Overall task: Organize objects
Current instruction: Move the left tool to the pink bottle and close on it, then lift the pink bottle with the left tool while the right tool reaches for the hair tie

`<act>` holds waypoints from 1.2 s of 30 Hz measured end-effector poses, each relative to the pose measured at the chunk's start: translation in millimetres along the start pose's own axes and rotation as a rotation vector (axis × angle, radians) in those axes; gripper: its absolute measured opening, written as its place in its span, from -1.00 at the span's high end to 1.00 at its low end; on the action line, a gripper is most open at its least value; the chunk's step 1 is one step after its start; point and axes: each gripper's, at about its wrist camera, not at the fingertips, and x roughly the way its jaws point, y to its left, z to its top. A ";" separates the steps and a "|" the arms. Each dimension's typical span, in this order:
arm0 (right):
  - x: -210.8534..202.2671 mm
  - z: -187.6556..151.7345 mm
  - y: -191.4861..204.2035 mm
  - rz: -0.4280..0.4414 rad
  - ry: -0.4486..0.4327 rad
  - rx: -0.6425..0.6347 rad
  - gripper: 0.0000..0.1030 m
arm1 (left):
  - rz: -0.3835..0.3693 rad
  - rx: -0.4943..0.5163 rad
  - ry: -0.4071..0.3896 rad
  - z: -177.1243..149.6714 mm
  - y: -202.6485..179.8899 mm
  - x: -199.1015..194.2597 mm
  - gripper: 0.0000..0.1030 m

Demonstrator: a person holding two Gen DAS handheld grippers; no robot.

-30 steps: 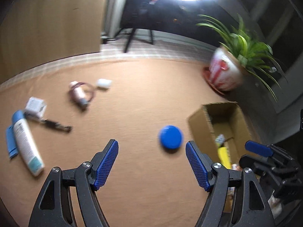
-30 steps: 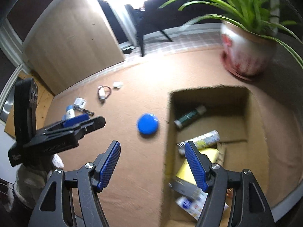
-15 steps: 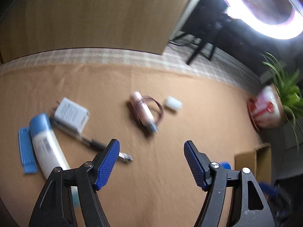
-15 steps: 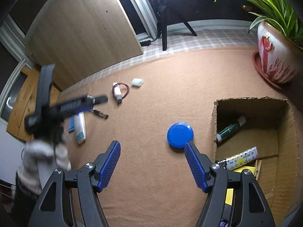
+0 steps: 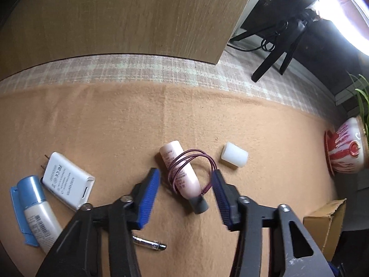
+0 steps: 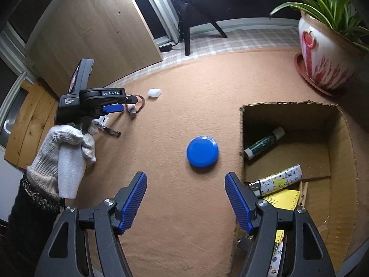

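Several things already lie in the cardboard box [image 6: 297, 143] at right. The left hand-held gripper [image 5: 185, 191], jaws open, straddles the pink bottle [image 5: 182, 173] at frame centre; the right hand-held gripper [image 6: 185, 198] hangs open and empty near the blue lid [image 6: 202, 151]. Much remains on the table [image 5: 115, 120].

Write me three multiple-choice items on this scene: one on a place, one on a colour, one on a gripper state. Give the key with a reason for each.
1. Where does the dark red wire loop lie?
A. inside the cardboard box
B. around the pink tube
C. on the plant pot

2. What colour is the round lid on the mat beside the cardboard box?
A. blue
B. white
C. yellow

3. How is the left gripper?
A. shut on the white charger
B. shut on the pen
C. open, its fingers on either side of the pink tube

Key: 1 B, the loop circles the pink tube; 2 A, the lid is plainly blue; 3 C, both pads stand apart with the tube between them, untouched.
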 end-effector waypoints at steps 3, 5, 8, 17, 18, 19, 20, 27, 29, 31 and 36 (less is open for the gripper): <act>-3.1 -2.3 -1.1 -0.003 -0.002 0.002 -0.29 | -0.004 0.009 0.010 -0.8 -2.6 7.1 0.47; -3.7 -3.2 -1.0 -0.005 -0.001 0.001 -0.29 | -0.001 0.024 0.002 -3.7 -4.5 7.4 0.54; -2.9 -5.1 0.3 -0.008 0.003 -0.004 -0.29 | -0.017 0.029 -0.004 -10.1 -4.6 7.8 0.54; 2.9 -10.4 7.8 0.005 0.013 -0.019 -0.29 | -0.069 0.076 0.001 -62.8 -14.8 -5.5 0.54; 3.1 -10.9 9.1 0.008 0.013 -0.022 -0.29 | -0.080 0.082 0.003 -71.4 -15.7 -7.8 0.54; 3.3 -11.4 10.4 0.009 0.013 -0.025 -0.29 | -0.086 0.092 0.003 -79.9 -16.4 -9.8 0.54; 4.0 -11.6 11.4 0.010 0.014 -0.027 -0.29 | -0.087 0.102 0.002 -87.2 -17.2 -12.3 0.54; 9.3 -14.2 18.7 0.018 0.026 -0.042 -0.29 | -0.128 0.145 0.033 -136.1 -15.5 -29.3 0.54; 11.2 -15.5 20.7 0.030 0.034 -0.040 -0.29 | -0.147 0.155 0.045 -149.3 -14.9 -34.2 0.54; 15.2 -15.9 23.6 0.049 0.049 -0.037 -0.29 | -0.161 0.168 0.055 -162.4 -14.2 -38.9 0.54; 33.1 -15.9 34.5 0.115 0.102 -0.031 -0.28 | -0.189 0.158 0.062 -180.8 -6.4 -48.2 0.54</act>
